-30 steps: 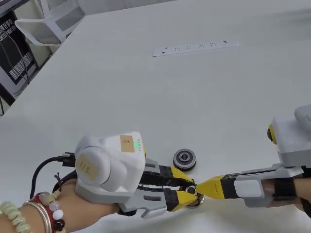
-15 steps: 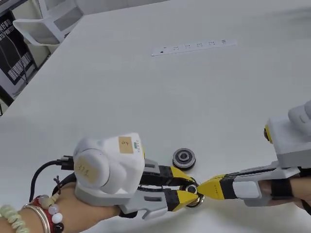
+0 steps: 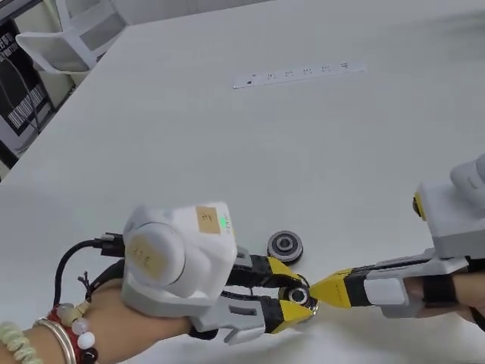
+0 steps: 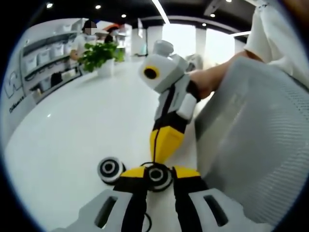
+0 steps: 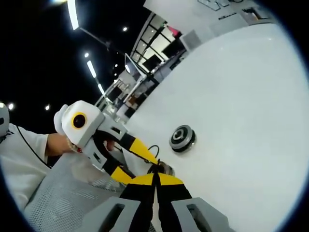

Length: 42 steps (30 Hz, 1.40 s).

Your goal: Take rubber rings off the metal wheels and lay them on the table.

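– Left gripper (image 3: 297,298) is clamped across a metal wheel (image 4: 158,176) by the table's near edge. The right gripper (image 3: 320,290) has its jaws pressed together on the rubber ring (image 5: 152,151), a thin black loop that looks partly off the rim.

– What could go wrong?

– If the pinch slips, the stretched rubber may snap back or fly off. A sideways pull could also twist the wheel out of the left jaws, and it might roll over the near edge.

– And the surroundings?

– The white table (image 3: 227,152) looks smooth, so wheels would run easily. A second wheel (image 3: 286,245) lies flat just beyond the held one. A power strip (image 3: 299,74) lies toward the far edge and a white chair (image 3: 68,38) stands past the far left corner. A potted plant (image 4: 99,53) and shelves (image 4: 48,58) are behind.
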Each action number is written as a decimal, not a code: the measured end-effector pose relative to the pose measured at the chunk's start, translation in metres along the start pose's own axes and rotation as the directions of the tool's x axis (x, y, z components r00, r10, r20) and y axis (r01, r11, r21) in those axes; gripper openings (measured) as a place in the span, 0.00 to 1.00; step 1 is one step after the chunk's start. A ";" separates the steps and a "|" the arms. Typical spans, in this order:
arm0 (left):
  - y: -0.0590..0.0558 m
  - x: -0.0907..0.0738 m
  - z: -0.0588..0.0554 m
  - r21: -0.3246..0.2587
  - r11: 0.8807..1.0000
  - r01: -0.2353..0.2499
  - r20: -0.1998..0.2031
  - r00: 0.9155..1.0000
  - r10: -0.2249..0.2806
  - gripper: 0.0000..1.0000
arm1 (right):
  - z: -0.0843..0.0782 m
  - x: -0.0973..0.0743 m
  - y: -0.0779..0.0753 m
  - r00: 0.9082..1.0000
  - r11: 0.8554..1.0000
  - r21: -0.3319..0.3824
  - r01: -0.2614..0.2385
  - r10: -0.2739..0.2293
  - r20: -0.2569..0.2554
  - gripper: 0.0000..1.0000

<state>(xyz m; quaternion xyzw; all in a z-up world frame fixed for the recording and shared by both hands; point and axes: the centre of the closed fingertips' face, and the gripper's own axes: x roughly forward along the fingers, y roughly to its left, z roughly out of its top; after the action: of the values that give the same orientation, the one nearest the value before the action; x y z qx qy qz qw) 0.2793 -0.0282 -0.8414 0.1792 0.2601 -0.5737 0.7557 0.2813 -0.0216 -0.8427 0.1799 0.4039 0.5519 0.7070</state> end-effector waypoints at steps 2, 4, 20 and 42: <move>-0.002 -0.002 0.002 0.012 1.000 0.007 -0.004 1.000 -0.007 0.21 | 0.000 0.000 0.001 1.000 1.000 -0.007 -0.002 0.002 0.001 0.00; -0.003 -0.006 0.008 0.034 0.999 0.010 0.012 1.000 -0.010 0.21 | 0.000 0.000 0.001 1.000 1.000 -0.014 -0.002 0.002 0.000 0.00; 0.004 -0.044 0.038 0.099 0.995 -0.019 0.062 0.998 0.013 0.41 | 0.003 -0.011 0.006 1.000 1.000 0.006 0.005 -0.005 0.025 0.00; 0.018 -0.133 0.038 -0.003 0.986 -0.167 0.142 0.976 0.166 0.78 | 0.005 -0.059 0.029 0.994 0.994 -0.024 0.103 -0.103 0.021 0.00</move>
<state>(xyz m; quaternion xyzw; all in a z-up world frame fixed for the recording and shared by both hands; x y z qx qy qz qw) 0.2762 0.0576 -0.7317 0.1624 0.1873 -0.5209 0.8168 0.2627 -0.0653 -0.7973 0.1556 0.3989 0.5178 0.7406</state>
